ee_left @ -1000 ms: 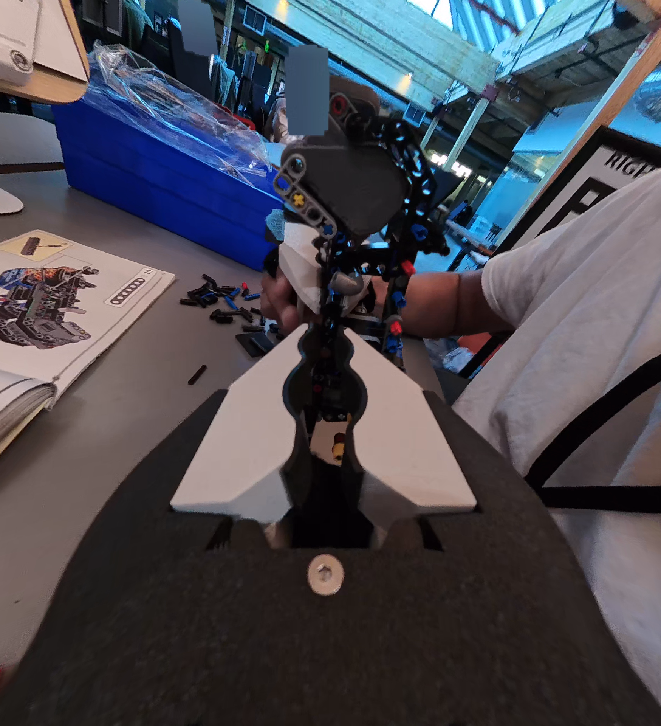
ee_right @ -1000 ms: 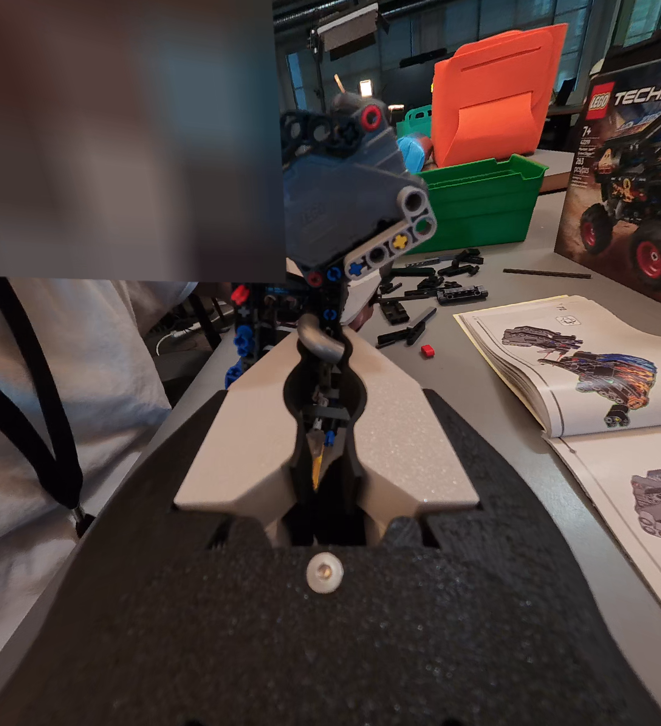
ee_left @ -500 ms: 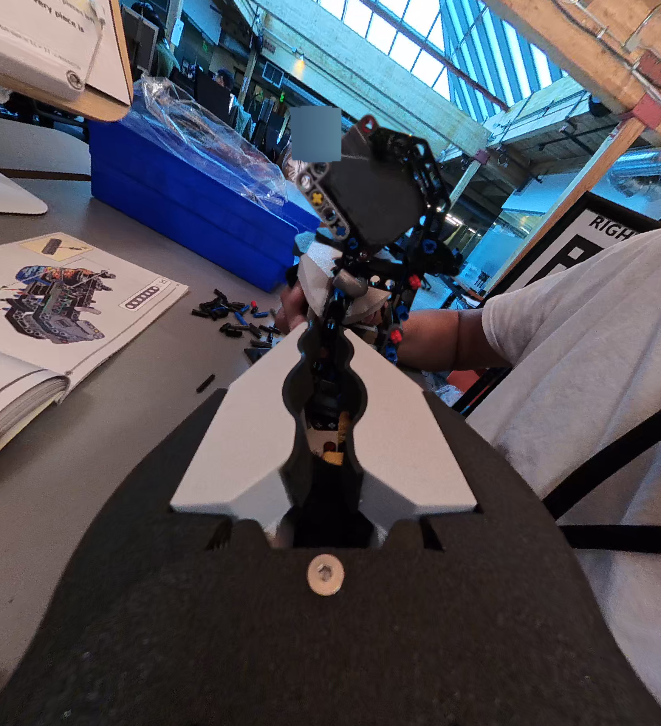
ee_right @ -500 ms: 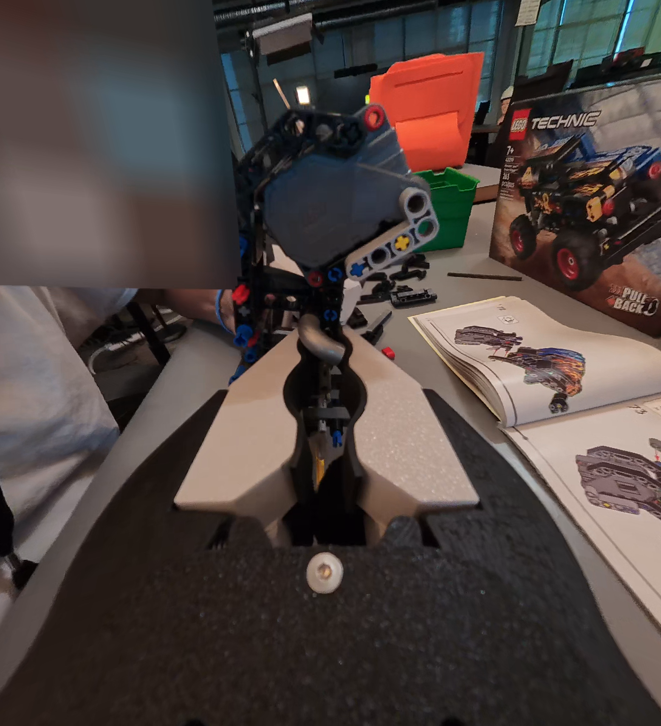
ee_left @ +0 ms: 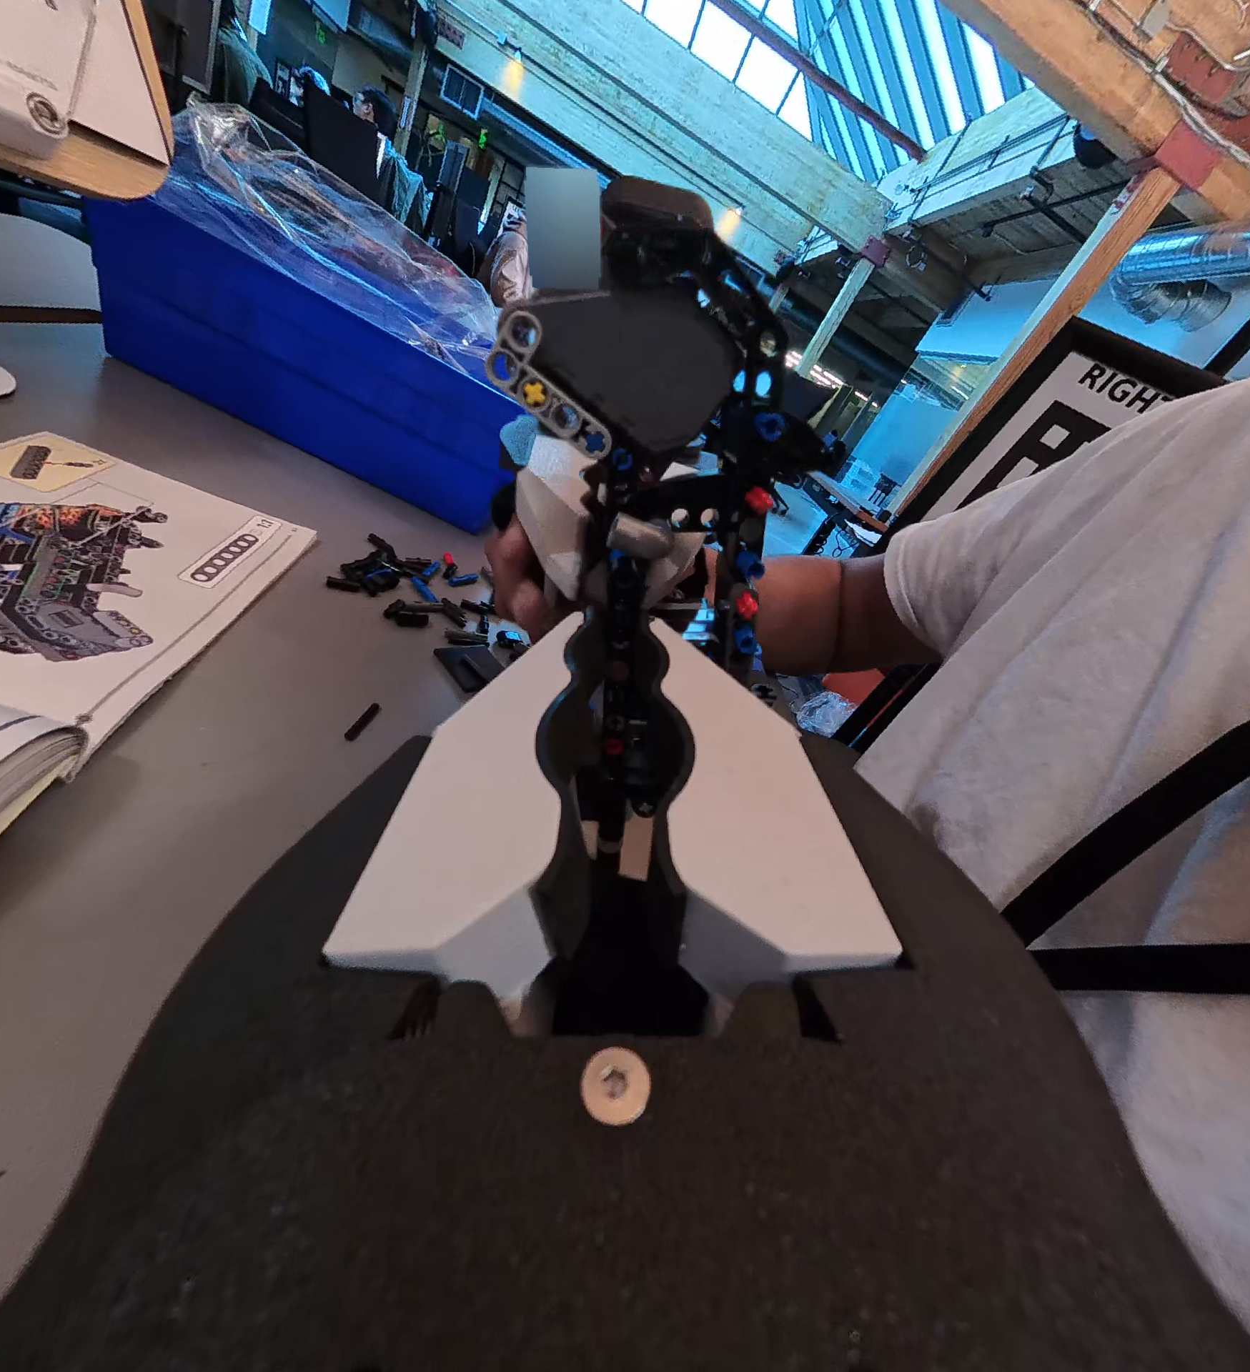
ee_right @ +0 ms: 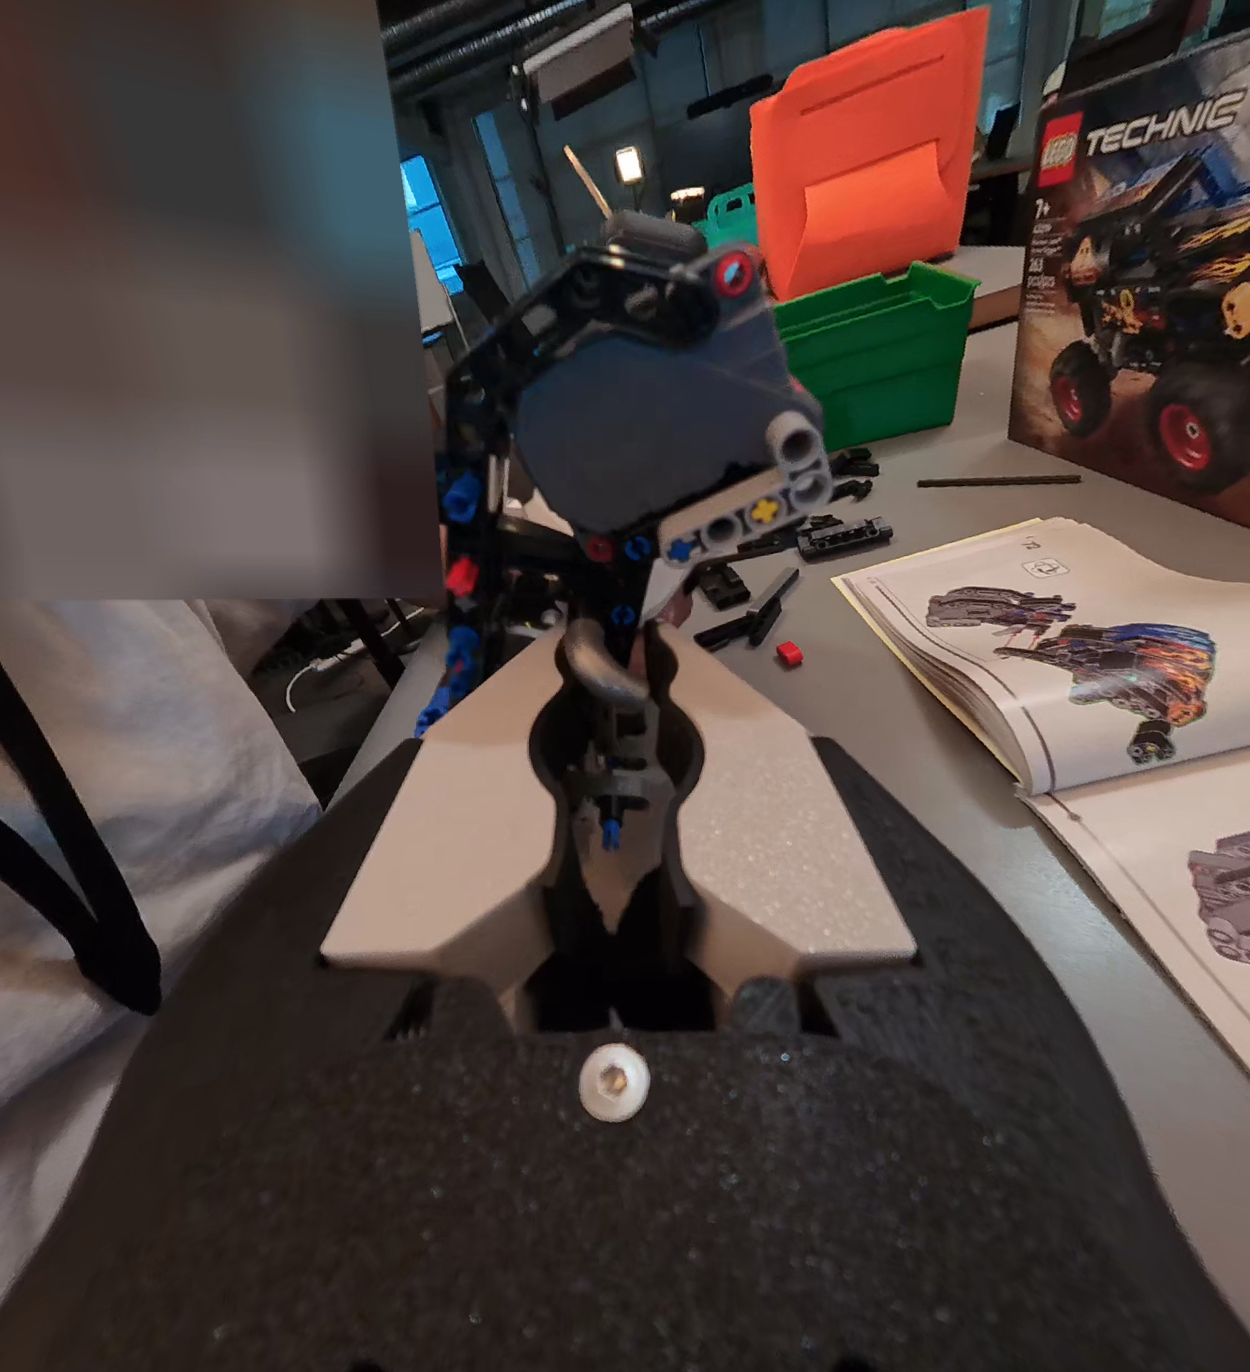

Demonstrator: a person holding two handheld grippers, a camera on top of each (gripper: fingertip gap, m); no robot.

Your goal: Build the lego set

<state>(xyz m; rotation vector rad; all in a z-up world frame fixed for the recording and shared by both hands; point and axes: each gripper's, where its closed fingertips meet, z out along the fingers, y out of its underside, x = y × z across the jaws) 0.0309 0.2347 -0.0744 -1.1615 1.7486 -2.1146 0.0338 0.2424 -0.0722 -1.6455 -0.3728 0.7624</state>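
I have the half-built lego model lifted off the surface, standing upright in the centre of both views with its dark panel and grey beam at the top. My left gripper has its jaws clenched on the model's lower black beam, and my right gripper is clamped on the same lower stem from the opposite side, so the build is held between the two.

My worry is the grip itself: both holds are low on a thin stem while the heavy panel sits high, so any twist between my two hands could lever pins loose or snap a joint apart. Squeezing harder might pop the blue pins sticking out at the right of the frame.

If the model slips, it drops among the loose black parts in the middle right of the right wrist view, scattering them toward the instruction booklet. The set's box stands at the upper right.
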